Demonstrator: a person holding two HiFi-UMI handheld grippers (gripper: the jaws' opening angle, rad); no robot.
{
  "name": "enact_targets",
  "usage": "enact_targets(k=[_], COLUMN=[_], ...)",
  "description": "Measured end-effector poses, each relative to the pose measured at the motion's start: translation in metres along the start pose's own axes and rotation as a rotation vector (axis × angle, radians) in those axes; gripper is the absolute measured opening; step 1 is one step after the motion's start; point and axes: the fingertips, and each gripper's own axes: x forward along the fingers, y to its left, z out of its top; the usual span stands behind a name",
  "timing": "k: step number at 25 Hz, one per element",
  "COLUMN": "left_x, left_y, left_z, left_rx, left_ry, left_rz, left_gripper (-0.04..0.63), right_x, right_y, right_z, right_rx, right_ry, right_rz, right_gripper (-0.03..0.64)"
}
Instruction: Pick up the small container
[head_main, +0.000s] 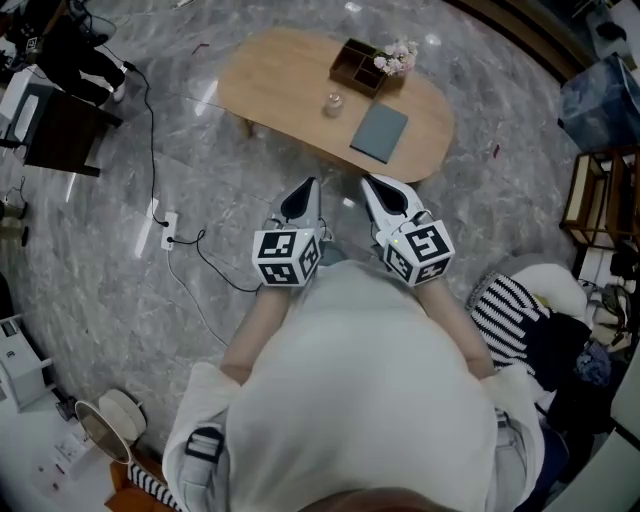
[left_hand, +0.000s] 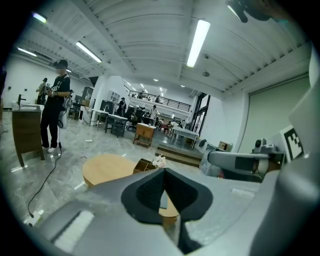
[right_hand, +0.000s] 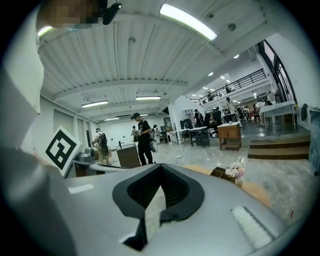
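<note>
The small glass container (head_main: 333, 103) stands on the oval wooden table (head_main: 280, 75), between a dark wooden organizer (head_main: 357, 66) with flowers (head_main: 397, 58) and a grey-blue notebook (head_main: 380, 132). My left gripper (head_main: 312, 184) and right gripper (head_main: 368, 181) hang side by side in front of my chest, over the floor short of the table. Both are shut and hold nothing. In the left gripper view the shut left gripper (left_hand: 164, 172) points at the table (left_hand: 107, 167) and organizer (left_hand: 144, 165). The right gripper view shows the right gripper (right_hand: 160, 167) shut, with the organizer (right_hand: 220, 173) far off. The container is not discernible in either gripper view.
A power strip (head_main: 168, 228) with cables lies on the marble floor at the left. A dark cabinet (head_main: 60, 130) and a standing person (head_main: 75, 45) are at the far left. At the right stand a wooden shelf (head_main: 592, 200) and a striped cloth (head_main: 505, 305).
</note>
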Motion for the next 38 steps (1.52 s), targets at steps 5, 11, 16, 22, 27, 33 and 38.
enact_targets(k=[5, 11, 16, 22, 27, 33, 38], left_x=[0.033, 0.067, 0.086, 0.109, 0.139, 0.186, 0.231], left_y=[0.03, 0.061, 0.076, 0.087, 0.094, 0.108, 0.119], left_z=[0.021, 0.035, 0.032, 0.023, 0.009, -0.015, -0.037], left_rx=[0.003, 0.012, 0.011, 0.016, 0.019, 0.004, 0.018], left_ry=[0.012, 0.033, 0.065, 0.104, 0.117, 0.157, 0.203], left_rz=[-0.033, -0.068, -0.088, -0.098, -0.099, -0.066, -0.051], left_gripper=[0.002, 0.002, 0.002, 0.002, 0.002, 0.002, 0.002], right_x=[0.041, 0.081, 0.097, 0.101, 0.105, 0.127, 0.148], right_y=[-0.019, -0.038, -0.046, -0.061, -0.083, -0.118, -0.161], right_z=[0.011, 0.018, 0.011, -0.002, -0.016, -0.035, -0.049], right_rx=[0.012, 0.026, 0.034, 0.061, 0.088, 0.053, 0.089], right_ry=[0.007, 0.006, 0.033, 0.067, 0.093, 0.144, 0.171], right_rz=[-0.039, -0.087, -0.12, -0.158, -0.177, -0.166, -0.166], right_gripper=[-0.002, -0.002, -0.002, -0.002, -0.002, -0.002, -0.002])
